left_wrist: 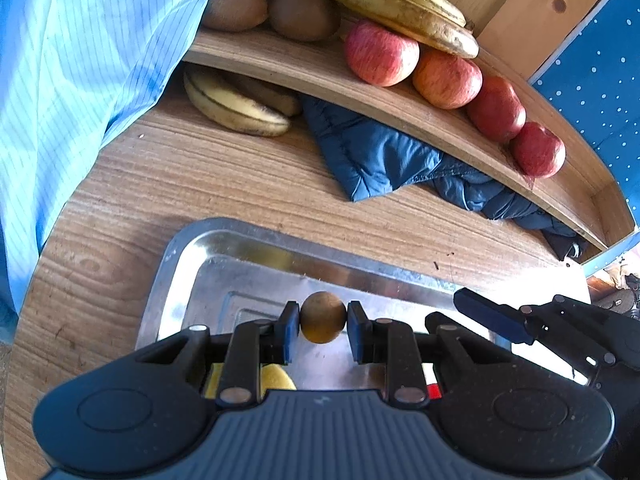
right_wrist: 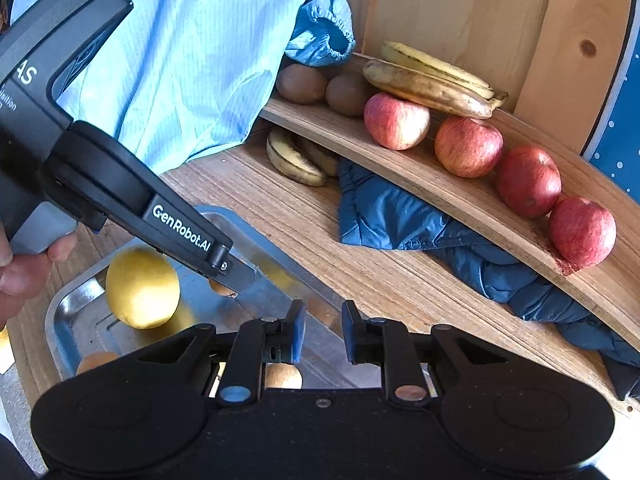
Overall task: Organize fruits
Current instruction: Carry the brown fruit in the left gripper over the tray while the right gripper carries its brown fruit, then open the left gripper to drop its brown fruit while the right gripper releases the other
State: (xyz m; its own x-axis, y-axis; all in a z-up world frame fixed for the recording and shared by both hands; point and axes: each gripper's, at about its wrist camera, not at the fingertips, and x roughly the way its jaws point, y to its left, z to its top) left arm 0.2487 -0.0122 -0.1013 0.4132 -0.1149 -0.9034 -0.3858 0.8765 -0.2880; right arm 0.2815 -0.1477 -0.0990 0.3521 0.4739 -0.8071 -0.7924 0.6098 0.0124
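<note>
While the left gripper (left_wrist: 323,332) is closed on a small round brown fruit (left_wrist: 323,317) over the metal tray (left_wrist: 176,276), pads touching both sides, the right gripper (right_wrist: 323,334) sits part-open w/ nothing between its jaws, near the tray's right edge. Yellow lemon (right_wrist: 142,286) lies at tray's far-left corner. Four red apples (right_wrist: 468,146) line the shelf (right_wrist: 460,200) front edge; bananas (right_wrist: 428,86) and kiwis (right_wrist: 302,84) behind.
</note>
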